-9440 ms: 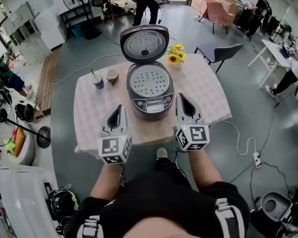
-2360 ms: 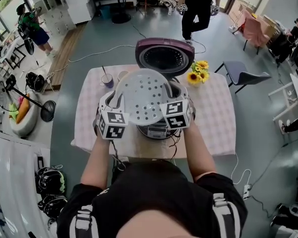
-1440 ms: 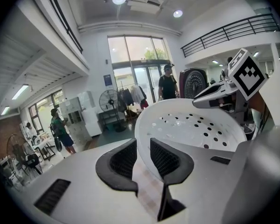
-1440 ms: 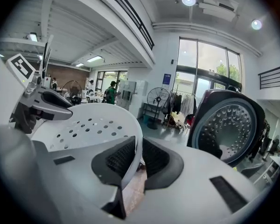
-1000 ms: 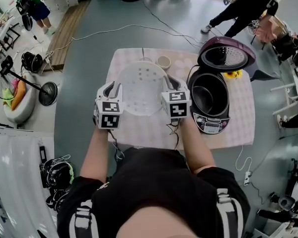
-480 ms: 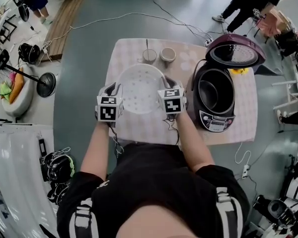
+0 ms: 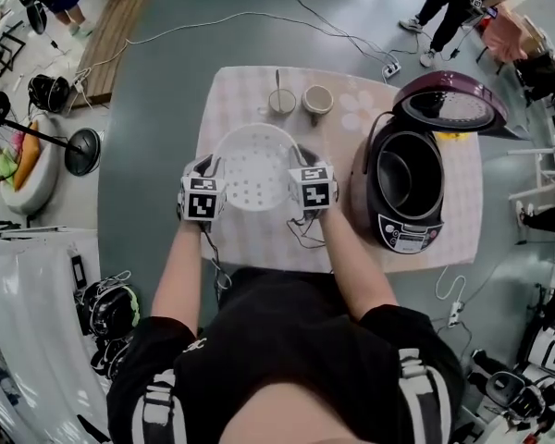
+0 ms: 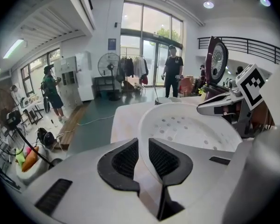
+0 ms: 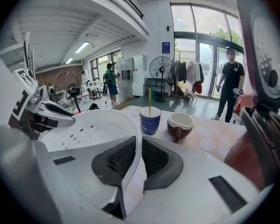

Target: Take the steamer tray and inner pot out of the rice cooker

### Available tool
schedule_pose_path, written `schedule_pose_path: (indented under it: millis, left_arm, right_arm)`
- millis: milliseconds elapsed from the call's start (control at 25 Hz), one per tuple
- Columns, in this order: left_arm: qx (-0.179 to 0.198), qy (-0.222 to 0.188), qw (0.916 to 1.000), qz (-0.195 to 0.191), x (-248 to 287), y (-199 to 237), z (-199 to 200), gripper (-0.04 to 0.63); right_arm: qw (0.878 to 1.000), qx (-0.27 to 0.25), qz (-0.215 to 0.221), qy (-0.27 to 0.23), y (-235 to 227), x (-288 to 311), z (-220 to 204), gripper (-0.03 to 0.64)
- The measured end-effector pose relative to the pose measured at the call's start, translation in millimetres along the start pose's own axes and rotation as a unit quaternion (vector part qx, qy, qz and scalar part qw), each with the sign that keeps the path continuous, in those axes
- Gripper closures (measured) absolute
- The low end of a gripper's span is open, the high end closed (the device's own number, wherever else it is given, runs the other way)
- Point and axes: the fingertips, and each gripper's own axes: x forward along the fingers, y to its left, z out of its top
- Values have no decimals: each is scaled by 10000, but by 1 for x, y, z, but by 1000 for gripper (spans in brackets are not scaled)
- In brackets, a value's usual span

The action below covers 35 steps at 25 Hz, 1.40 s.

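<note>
The white perforated steamer tray (image 7: 252, 169) hangs low over the left half of the table, held by its rim from both sides. My left gripper (image 7: 204, 171) is shut on the tray's left rim (image 8: 143, 146). My right gripper (image 7: 305, 166) is shut on the right rim (image 9: 136, 155). The open rice cooker (image 7: 405, 188) stands to the right of the tray, lid (image 7: 450, 104) up. Its dark inner pot (image 7: 402, 173) sits inside it.
A blue cup (image 7: 281, 101) with a stick in it and a brown-and-white cup (image 7: 317, 99) stand at the table's far edge (image 9: 150, 119) (image 9: 180, 123). The checked tablecloth (image 7: 347, 146) covers the table. A cable hangs off the near table edge (image 7: 307, 234). People stand across the room.
Both grippers have come down and toward me with the steamer tray, which now sits lower over the left part of the table. The rice cooker has not moved.
</note>
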Motion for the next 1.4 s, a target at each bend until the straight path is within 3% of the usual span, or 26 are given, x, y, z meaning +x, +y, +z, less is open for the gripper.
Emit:
schedule_pose_path:
  millis: [520, 800, 1000, 1200, 1360, 1400]
  left_arm:
    - [42, -71, 9999, -138, 55, 38, -3, 528]
    - [71, -28, 9998, -181, 80, 48, -13, 526]
    - [-298, 30, 9991, -299, 93, 51, -26, 523]
    - [-324, 40, 9990, -293, 96, 48, -33, 520]
    - [-408, -36, 9991, -120, 91, 55, -28, 473]
    - [-430, -105, 9990, -32, 87, 58, -25, 466]
  right_arm:
    - [9974, 595, 327, 255, -3, 72, -16, 575]
    - [9974, 579, 359, 217, -5, 97, -20, 577]
    - [9972, 555, 455, 189, -5, 106, -24, 577]
    - [9969, 558, 436, 334, -5, 113, -36, 577]
    - [9953, 762, 552, 235, -6, 111, -32, 574]
    - [9951, 793, 565, 148, -6, 109, -28, 542]
